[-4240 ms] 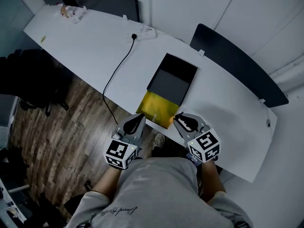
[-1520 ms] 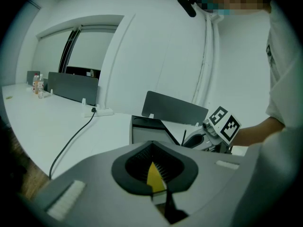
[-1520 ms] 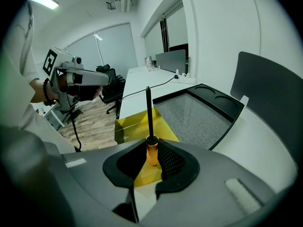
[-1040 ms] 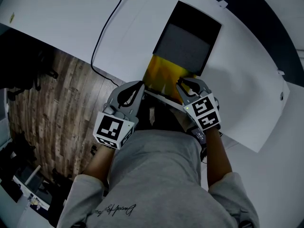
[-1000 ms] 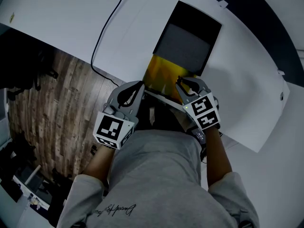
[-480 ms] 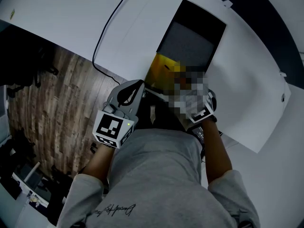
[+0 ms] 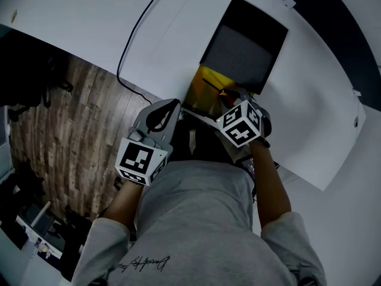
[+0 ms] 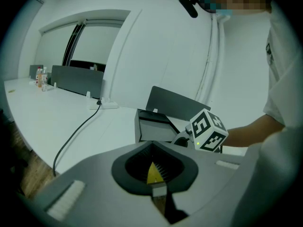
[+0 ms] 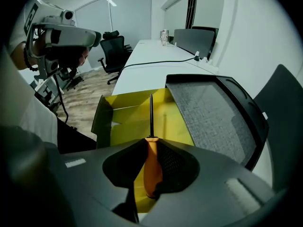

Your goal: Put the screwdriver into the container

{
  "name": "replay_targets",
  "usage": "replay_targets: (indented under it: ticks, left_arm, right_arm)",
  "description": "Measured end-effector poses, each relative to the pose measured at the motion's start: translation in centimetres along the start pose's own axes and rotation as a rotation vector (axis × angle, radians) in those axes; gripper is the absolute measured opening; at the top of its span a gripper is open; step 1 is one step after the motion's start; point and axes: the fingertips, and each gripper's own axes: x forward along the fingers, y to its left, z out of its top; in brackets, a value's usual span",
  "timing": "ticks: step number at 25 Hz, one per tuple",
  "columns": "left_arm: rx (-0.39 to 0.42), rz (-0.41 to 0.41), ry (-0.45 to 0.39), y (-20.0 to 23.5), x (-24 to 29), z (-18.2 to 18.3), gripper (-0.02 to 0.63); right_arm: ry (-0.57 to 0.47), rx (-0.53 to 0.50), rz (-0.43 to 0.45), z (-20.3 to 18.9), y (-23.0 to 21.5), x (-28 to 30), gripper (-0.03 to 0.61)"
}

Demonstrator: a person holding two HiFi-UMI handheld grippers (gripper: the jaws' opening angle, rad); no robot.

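Observation:
In the right gripper view an orange-handled screwdriver [image 9: 150,167] sits between the pads of my right gripper [image 9: 151,140], which is shut on the handle. Its thin dark shaft points forward and down over the open yellow container [image 9: 123,112]. From the head view, the right gripper [image 7: 227,98] tilts steeply down over the yellow container [image 7: 202,94] at the table's near edge, and the screwdriver [image 7: 215,87] pokes out over it. The container's dark, foam-lined lid [image 7: 244,43] lies open behind. My left gripper [image 7: 172,107] hovers left of the container, off the table edge, shut and empty.
A black cable [image 7: 134,37] runs across the white table [image 7: 77,16] to the left of the container and drops over the edge. Wooden floor [image 7: 59,130] lies below on the left. A dark partition [image 7: 336,16] lines the table's far side.
My right gripper has sunk and tipped downward over the yellow container, rolling so its marker cube faces up. The screwdriver went with it. The left gripper stayed put.

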Motion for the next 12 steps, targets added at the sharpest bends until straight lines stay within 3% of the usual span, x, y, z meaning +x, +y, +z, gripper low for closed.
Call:
replay_targets:
  ticks: [12]
  left_arm:
    - [-0.008,-0.013,0.01,0.8,0.3,-0.4,0.0]
  right_arm:
    - [0.096,-0.025,0.018,-0.4,0.1,1.6,0.094]
